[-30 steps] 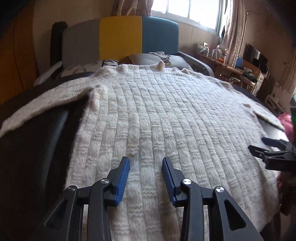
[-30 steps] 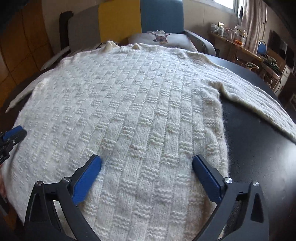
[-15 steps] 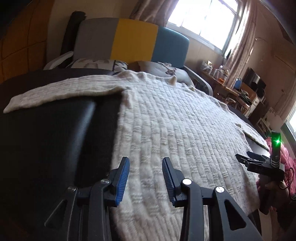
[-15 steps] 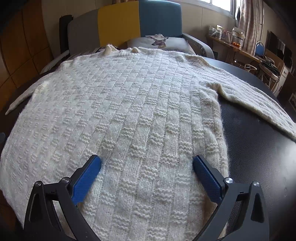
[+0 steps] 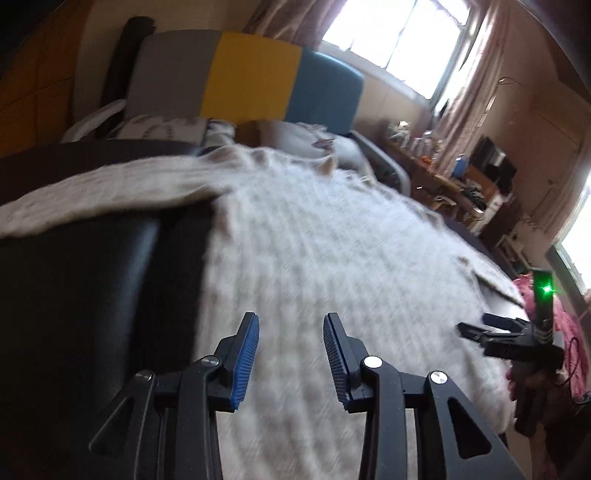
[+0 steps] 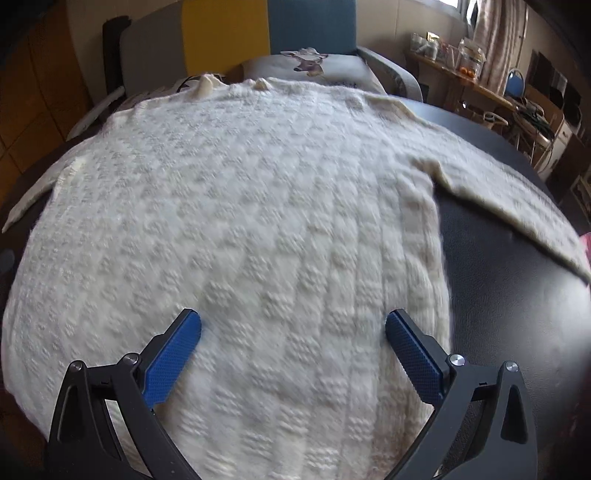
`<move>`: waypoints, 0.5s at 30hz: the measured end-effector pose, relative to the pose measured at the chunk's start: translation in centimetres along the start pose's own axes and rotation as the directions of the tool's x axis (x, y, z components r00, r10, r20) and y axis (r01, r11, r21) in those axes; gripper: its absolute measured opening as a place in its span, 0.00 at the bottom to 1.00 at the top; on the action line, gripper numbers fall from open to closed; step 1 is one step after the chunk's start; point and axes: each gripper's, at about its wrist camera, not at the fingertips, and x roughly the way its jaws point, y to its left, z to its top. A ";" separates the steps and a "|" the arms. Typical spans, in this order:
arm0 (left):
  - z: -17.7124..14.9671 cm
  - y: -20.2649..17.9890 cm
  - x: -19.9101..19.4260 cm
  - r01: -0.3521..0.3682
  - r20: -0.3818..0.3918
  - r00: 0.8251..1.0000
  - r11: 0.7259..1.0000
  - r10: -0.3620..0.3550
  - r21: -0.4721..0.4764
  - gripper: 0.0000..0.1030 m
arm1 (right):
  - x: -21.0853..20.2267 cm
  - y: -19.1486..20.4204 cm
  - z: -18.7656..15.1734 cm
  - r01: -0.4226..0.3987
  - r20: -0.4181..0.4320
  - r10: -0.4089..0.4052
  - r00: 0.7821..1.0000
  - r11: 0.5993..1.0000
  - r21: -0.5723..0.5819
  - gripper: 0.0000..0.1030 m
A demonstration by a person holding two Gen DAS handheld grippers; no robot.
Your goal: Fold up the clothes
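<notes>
- Cream knit sweater (image 6: 240, 206) lies spread flat on the black worktop (image 6: 509, 314).
- Left gripper (image 5: 291, 341) hovers narrowly parted, empty.
- Right gripper (image 6: 293, 332) gapes wide above the hem.

Sofa (image 5: 251, 85) at back w/ grey, yellow & blue panels, cushion (image 6: 306, 64) on seat. Bright window (image 5: 399, 33) w/ brownish curtains (image 5: 461, 99). Cluttered side shelf (image 6: 461, 74) along rt wall. Wood panelling (image 6: 33, 92) on left.
</notes>
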 end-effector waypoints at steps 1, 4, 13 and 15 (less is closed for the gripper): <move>0.4 -0.2 0.6 -0.006 -0.006 1.000 1.000 0.006 0.018 0.35 | -0.2 0.7 0.5 -0.014 0.015 0.014 1.000 1.000 -0.013 0.99; 0.6 -0.1 2.9 -0.041 -0.065 0.997 0.998 0.044 0.042 0.36 | 0.1 2.8 1.8 -0.030 0.036 0.032 0.999 0.998 -0.061 0.99; -1.0 1.4 2.3 -0.033 -0.056 0.998 0.999 0.033 0.005 0.34 | 2.6 3.2 1.3 -0.039 0.003 0.039 0.999 0.996 -0.075 1.00; 0.4 1.3 2.3 -0.014 -0.043 0.999 1.000 0.013 -0.005 0.34 | 2.6 3.0 1.1 -0.049 0.010 0.050 0.999 0.996 -0.071 1.00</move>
